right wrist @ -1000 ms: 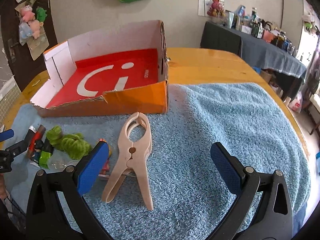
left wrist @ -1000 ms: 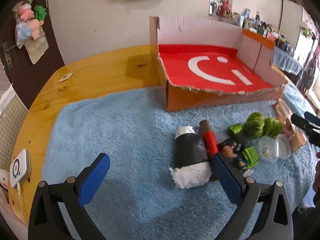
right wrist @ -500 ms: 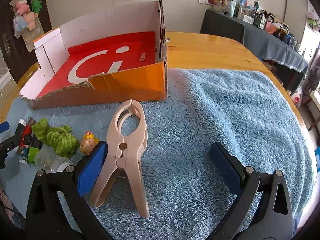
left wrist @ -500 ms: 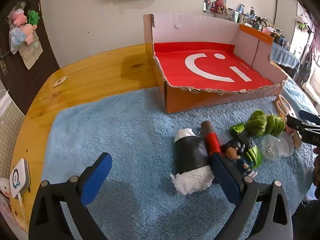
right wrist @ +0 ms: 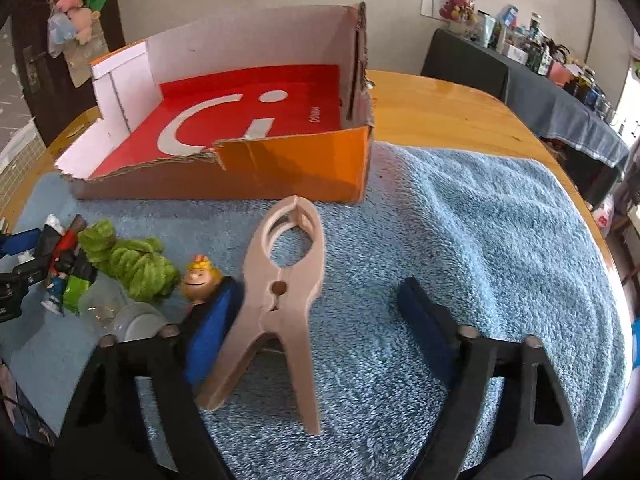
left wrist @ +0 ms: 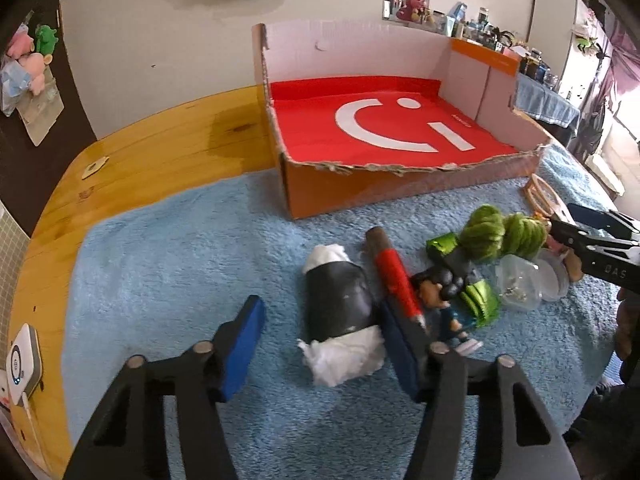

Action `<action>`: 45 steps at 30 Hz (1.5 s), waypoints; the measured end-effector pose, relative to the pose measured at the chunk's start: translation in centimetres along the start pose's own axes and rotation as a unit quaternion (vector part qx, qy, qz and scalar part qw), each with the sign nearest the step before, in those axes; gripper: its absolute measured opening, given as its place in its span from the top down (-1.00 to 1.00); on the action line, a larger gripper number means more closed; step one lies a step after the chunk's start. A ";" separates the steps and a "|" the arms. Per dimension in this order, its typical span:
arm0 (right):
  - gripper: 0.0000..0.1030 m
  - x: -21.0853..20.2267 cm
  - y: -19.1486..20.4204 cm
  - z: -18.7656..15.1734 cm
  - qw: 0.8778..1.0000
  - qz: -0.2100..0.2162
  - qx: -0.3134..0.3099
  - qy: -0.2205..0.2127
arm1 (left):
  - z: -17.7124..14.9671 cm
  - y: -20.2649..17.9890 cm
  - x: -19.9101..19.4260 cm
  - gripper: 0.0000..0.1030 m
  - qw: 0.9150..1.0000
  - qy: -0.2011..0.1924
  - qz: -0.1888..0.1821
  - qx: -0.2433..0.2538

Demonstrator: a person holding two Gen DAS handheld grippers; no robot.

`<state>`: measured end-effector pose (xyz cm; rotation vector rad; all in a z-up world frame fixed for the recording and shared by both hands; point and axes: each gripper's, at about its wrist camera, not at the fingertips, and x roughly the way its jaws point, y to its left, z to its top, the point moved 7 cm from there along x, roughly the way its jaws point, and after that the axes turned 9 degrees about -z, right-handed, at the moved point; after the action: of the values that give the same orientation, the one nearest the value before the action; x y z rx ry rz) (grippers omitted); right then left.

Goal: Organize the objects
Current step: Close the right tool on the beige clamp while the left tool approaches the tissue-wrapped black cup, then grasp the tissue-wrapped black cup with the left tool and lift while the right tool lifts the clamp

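Both claws are closing with nothing pinched yet: the left claw [left wrist: 320, 344] around the black paper-stuffed tube [left wrist: 340, 300] may snag the red-banded stick [left wrist: 394, 276] touching it, while the right claw [right wrist: 316, 332] may tip the beige plastic spring clamp [right wrist: 280, 304].

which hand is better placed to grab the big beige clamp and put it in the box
Right. The beige clamp lies between the right gripper's closing pads, touching neither clearly yet. The left gripper is closing around the black roll instead.
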<state>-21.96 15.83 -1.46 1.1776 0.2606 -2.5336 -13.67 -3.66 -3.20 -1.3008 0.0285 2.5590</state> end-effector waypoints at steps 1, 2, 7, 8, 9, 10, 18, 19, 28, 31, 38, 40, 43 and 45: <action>-0.25 -0.1 0.2 0.0 1.000 0.004 -0.004 -0.003 | 0.0 -0.1 0.0 -0.05 1.000 -0.001 -0.002 -0.001; -0.17 -0.2 0.3 0.1 1.000 0.006 -0.007 -0.005 | 0.0 -0.2 0.0 -0.01 1.000 -0.002 -0.002 -0.003; 0.25 -0.4 0.8 0.2 1.000 0.022 -0.014 -0.012 | -0.2 -0.4 -0.2 0.15 1.000 -0.011 -0.006 -0.012; 0.27 -0.5 0.7 0.2 1.000 0.024 -0.013 -0.014 | -0.2 -0.4 -0.2 0.25 1.000 -0.012 -0.007 -0.014; 0.28 -0.6 0.6 0.2 0.999 0.026 -0.011 -0.016 | -0.2 -0.5 -0.3 0.29 1.000 -0.015 -0.008 -0.016; 0.29 -0.7 0.5 0.2 0.999 0.028 -0.009 -0.018 | -0.2 -0.5 -0.4 0.29 1.000 -0.016 -0.008 -0.019; 0.30 -1.8 0.2 0.5 0.999 0.032 -0.008 -0.036 | -0.2 -0.6 -1.1 0.29 0.999 -0.029 -0.013 -0.034; 0.30 -2.0 0.2 0.5 0.999 0.033 -0.008 -0.038 | -0.2 -0.7 -1.3 0.29 0.999 -0.031 -0.013 -0.034; 0.30 -3.1 -0.2 1.2 0.997 0.051 -0.006 -0.051 | 0.2 -1.1 -1.9 0.30 0.999 -0.042 -0.011 -0.032; 0.35 -3.8 -0.6 1.6 0.997 0.044 -0.007 -0.065 | 0.4 -1.2 -2.1 0.30 0.998 -0.047 -0.012 -0.033; 0.35 -5.5 -1.1 3.1 0.995 0.048 -0.004 -0.087 | 1.4 -1.5 -3.5 0.31 0.997 -0.069 -0.011 -0.030; 0.35 -5.8 -1.1 3.5 0.995 0.049 -0.004 -0.092 | 1.8 -1.7 -3.9 0.31 0.997 -0.076 -0.011 -0.028; 0.35 -6.3 -1.0 3.8 0.994 0.050 -0.006 -0.100 | 2.2 -1.8 -4.2 0.31 0.996 -0.083 -0.010 -0.025; 0.35 -6.4 -0.9 3.9 0.994 0.053 -0.007 -0.100 | 2.1 -1.7 -4.3 0.31 0.996 -0.083 -0.009 -0.026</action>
<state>-21.27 16.91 5.97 0.8978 0.1610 -2.5286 -12.52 -2.71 1.68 -1.0952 -0.0835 2.6605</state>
